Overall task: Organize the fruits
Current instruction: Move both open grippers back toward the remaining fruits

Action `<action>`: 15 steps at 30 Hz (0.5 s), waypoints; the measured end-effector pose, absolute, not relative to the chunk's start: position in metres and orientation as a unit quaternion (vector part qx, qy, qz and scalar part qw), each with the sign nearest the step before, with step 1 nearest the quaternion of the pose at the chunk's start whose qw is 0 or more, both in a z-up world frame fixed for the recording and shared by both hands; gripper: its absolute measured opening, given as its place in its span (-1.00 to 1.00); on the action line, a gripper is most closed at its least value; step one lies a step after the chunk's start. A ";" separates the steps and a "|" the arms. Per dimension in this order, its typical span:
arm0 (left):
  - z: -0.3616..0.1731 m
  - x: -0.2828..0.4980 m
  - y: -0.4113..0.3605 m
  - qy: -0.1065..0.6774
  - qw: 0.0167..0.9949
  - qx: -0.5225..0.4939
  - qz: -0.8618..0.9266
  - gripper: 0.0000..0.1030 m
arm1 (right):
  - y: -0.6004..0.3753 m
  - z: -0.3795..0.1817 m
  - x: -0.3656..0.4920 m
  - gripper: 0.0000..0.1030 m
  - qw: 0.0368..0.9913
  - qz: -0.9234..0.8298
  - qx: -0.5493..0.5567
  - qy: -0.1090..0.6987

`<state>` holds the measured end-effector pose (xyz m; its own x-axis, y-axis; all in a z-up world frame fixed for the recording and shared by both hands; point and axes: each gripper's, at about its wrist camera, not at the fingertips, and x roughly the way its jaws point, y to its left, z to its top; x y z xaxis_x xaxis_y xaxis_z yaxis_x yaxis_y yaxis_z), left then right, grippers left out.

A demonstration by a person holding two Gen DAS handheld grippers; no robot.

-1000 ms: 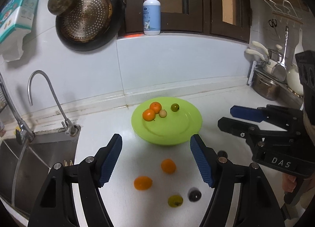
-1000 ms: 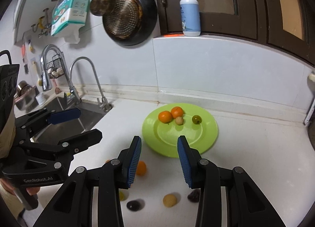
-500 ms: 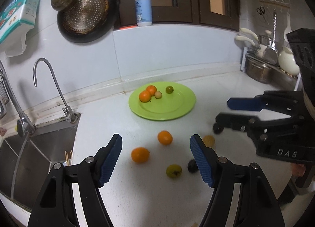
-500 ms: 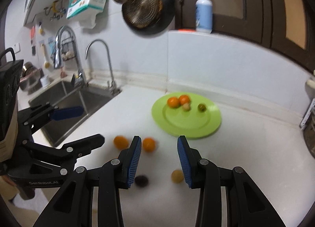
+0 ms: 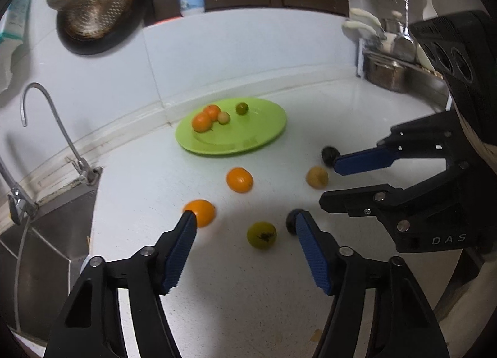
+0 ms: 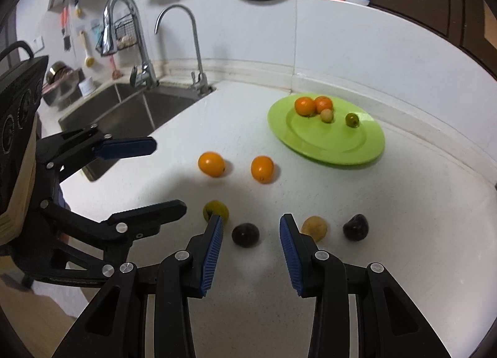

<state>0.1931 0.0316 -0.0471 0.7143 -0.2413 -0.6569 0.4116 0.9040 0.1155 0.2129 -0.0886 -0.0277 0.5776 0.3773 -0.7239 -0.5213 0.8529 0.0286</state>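
A green plate [image 6: 326,146] holds four small fruits at the far counter; six loose fruits [image 6: 262,169] — orange, yellow-green, tan, dark — lie scattered nearer.

Both grippers have been drawn back from the round lime-green plate [image 5: 248,143]; the right gripper [image 6: 250,227] has been opened wider.

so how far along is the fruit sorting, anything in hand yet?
Partly done. Four fruits sit on the green plate: two oranges, a pale fruit and a green one. Nothing in hand: the left hand-held gripper and right hand-held gripper are both open and empty. Six are left on the counter: two oranges, a yellow-green fruit, a yellow one and two dark ones.
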 end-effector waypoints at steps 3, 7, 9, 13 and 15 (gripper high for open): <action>-0.057 0.196 0.029 0.344 0.909 0.137 -0.190 0.13 | -0.085 -0.036 0.214 -0.24 0.876 0.265 -0.107 0.388; -0.069 0.201 0.027 0.355 0.900 0.147 -0.204 0.03 | -0.080 -0.047 0.216 -0.24 0.867 0.280 -0.125 0.394; -0.073 0.204 0.027 0.360 0.896 0.151 -0.209 -0.01 | -0.078 -0.052 0.217 -0.24 0.862 0.286 -0.132 0.397; -0.081 0.211 0.025 0.367 0.891 0.154 -0.219 -0.04 | -0.077 -0.061 0.223 -0.24 0.857 0.294 -0.133 0.402; -0.084 0.213 0.024 0.368 0.889 0.158 -0.223 -0.05 | -0.076 -0.066 0.227 -0.24 0.854 0.299 -0.131 0.406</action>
<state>0.2135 0.0237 -0.0841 0.6295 -0.2808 -0.7245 0.5128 0.8506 0.1158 0.2265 -0.0763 -0.0657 0.4911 0.4045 -0.7715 -0.6166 0.7870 0.0201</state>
